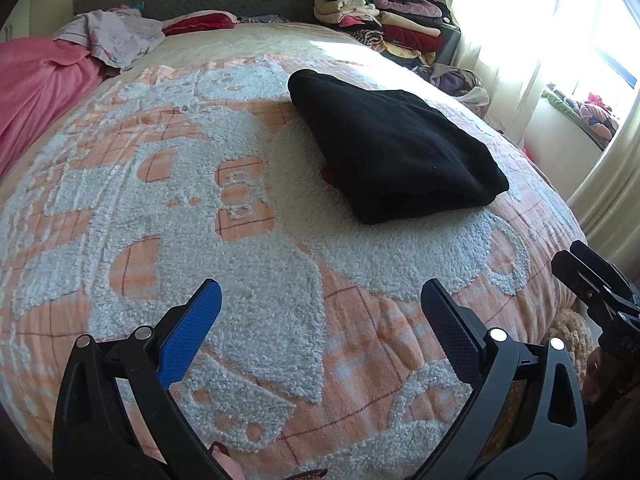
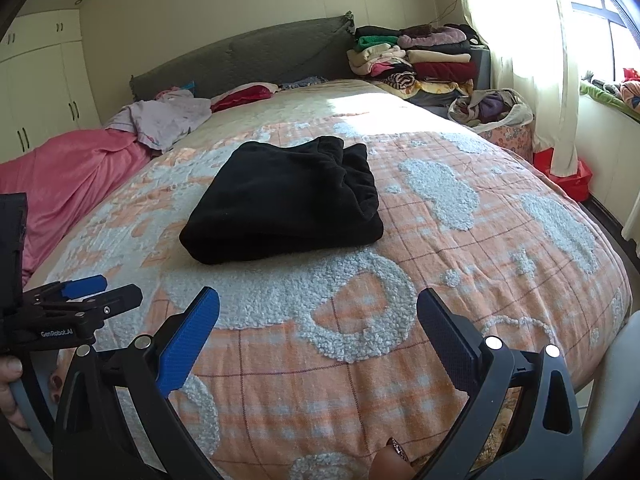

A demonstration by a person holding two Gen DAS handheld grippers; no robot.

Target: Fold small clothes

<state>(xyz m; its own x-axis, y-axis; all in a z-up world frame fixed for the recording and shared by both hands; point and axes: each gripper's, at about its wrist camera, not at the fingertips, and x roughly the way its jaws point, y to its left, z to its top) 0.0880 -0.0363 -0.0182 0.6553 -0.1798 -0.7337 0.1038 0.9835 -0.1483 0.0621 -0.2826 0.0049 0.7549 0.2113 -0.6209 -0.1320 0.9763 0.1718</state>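
- Lying folded into a thick, roughly rectangular bundle, the black garment (image 2: pixel 284 196) sits near the middle of the bed, on the patterned bedspread (image 2: pixel 460 280); its gathered waistband edge faces the headboard and its rounded fold faces the grippers.
- A small red scrap (image 1: pixel 329 174) peeks from under the garment's left edge in the left wrist view; what it is cannot be told.
- The garment's cloth looks soft and fleecy, matt black, with plump layered edges.
- The bedspread is orange check with raised, woolly white tufted shapes; it bulges smoothly and drops away at the near edge.
- The left gripper (image 1: pixel 320 312) hovers over bare bedspread, jaws spread wide, blue textured pads (image 1: pixel 188 340) showing, nothing between them.
- The right gripper (image 2: pixel 318 320) is likewise spread wide and holds nothing, hanging above the near end of the bed, short of the garment.
- Both grippers are well apart from the garment, with clear bedspread between.
- Open room lies all around the garment: wide bare spread to its left, right and front.
- At the far left lie a pink blanket (image 2: pixel 68 176) and a crumpled pale lilac cloth (image 2: pixel 168 118); beyond them stands a grey padded headboard (image 2: pixel 248 54).
- A stack of folded clothes (image 2: pixel 416 60) rises at the far right corner, beside a sunlit curtain (image 2: pixel 528 40).
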